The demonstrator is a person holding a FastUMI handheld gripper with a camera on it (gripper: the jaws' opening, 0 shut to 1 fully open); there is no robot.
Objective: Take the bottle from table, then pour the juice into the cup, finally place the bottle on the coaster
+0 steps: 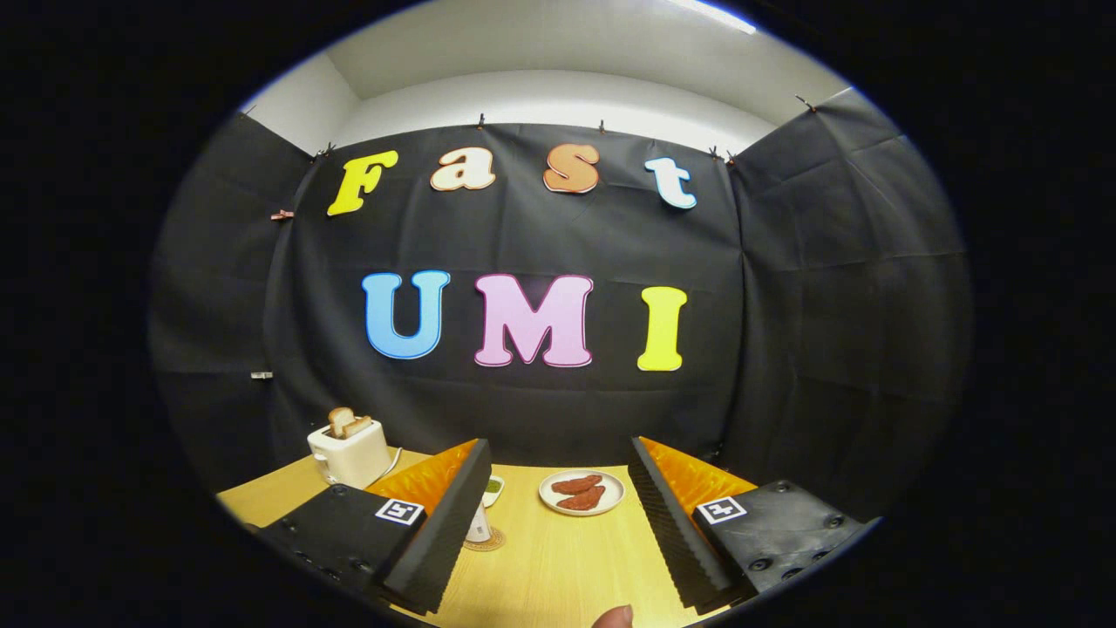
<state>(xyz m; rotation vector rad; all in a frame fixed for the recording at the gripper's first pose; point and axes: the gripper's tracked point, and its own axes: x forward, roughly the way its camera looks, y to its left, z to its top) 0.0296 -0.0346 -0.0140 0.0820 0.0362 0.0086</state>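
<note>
Clearly, the gripper (pixel 558 515) is standing wide apart, and nothing is lying between its two fingers; only the bare wooden table (pixel 558 558) is showing in the gap. The fingers are touching nothing and holding nothing. The ribbed inner face of the left finger (pixel 440 532) and that of the right finger (pixel 676 532) are facing each other across the table top, and each finger is carrying a small square marker on its upper side.

The gripper is pointing level, forward along the table toward the black cloth wall (pixel 540 401), so it is hanging above the table and not resting on it. Between the fingers, at the nearest side, a fingertip (pixel 615 617) of the person is peeking in.

Just behind the left finger, partly hidden by it, a pale upright thing (pixel 479 523) is standing on a round woven coaster (pixel 488 542). I cannot tell if it is the bottle or the cup, because the finger is covering most of it. A small greenish thing (pixel 493 488) is showing just beyond it, too hidden to name.

Farther ahead, between the fingers and nearer to the right one, a white plate (pixel 581 507) is holding two reddish-brown pieces of food (pixel 580 492). Well to the left, beyond the left finger, a white toaster (pixel 351 453) is standing with slices of toast (pixel 347 422) sticking out of the top, and its cord is running toward the wall.
</note>
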